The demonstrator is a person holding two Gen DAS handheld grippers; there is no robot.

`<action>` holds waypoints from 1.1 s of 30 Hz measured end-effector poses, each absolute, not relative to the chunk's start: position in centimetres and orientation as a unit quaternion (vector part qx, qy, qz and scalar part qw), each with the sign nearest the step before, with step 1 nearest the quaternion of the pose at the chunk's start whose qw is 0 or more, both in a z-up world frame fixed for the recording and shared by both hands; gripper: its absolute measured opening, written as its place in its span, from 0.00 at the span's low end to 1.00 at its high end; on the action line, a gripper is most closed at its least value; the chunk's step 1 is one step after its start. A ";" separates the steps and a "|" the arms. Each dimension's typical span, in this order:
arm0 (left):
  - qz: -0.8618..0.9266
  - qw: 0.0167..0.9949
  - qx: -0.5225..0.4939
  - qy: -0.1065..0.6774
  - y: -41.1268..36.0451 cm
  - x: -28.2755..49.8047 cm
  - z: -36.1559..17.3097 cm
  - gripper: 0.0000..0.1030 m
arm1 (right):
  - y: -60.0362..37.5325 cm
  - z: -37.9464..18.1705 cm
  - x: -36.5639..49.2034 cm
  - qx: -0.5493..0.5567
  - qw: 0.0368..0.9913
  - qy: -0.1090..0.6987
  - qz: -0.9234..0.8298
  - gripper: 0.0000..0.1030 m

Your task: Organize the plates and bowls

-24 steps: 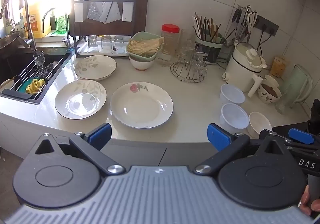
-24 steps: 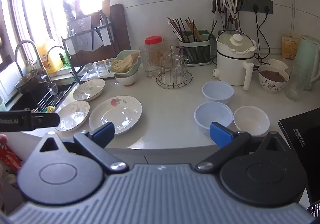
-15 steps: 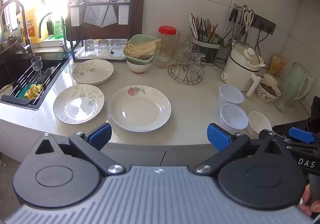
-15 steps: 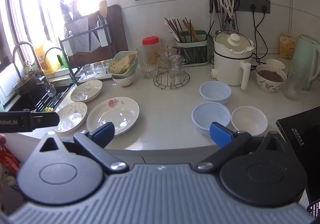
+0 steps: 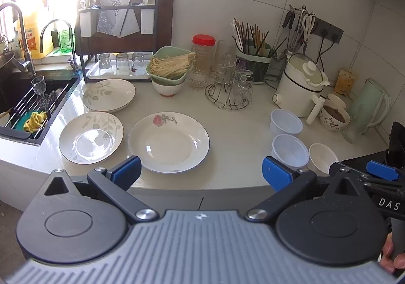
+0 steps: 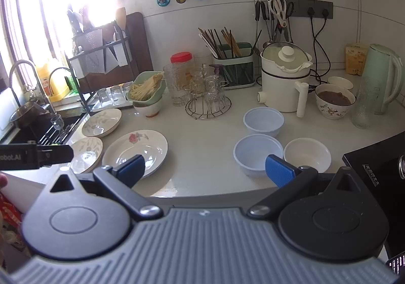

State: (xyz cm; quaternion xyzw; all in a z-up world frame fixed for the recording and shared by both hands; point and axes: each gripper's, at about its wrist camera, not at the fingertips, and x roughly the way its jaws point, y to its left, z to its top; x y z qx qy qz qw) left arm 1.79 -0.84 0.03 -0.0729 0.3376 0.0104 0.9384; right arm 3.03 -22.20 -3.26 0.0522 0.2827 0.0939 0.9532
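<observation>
At the counter's edge, you are holding the left gripper (image 5: 200,172) and right gripper (image 6: 205,167) spread wide and empty; be approaching the rose-patterned plate (image 5: 168,142) low, nearest its rim.

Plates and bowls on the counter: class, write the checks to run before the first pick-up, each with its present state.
1. Left tool open, nothing between its fingers: ok.
2. Right tool open, empty: ok.
3. Rose plate lies flat, nothing on it: ok.
4. Two leaf plates lie apart, unstacked: ok.
5. Three empty bowls upright: ok.
6. Where the stack should go: cannot tell.
</observation>
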 end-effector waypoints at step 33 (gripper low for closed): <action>0.009 0.940 -0.064 0.335 -1.2 0.8 0.2 1.00 | -22.3 -3.9 2.5 0.053 0.953 0.281 0.103 1.00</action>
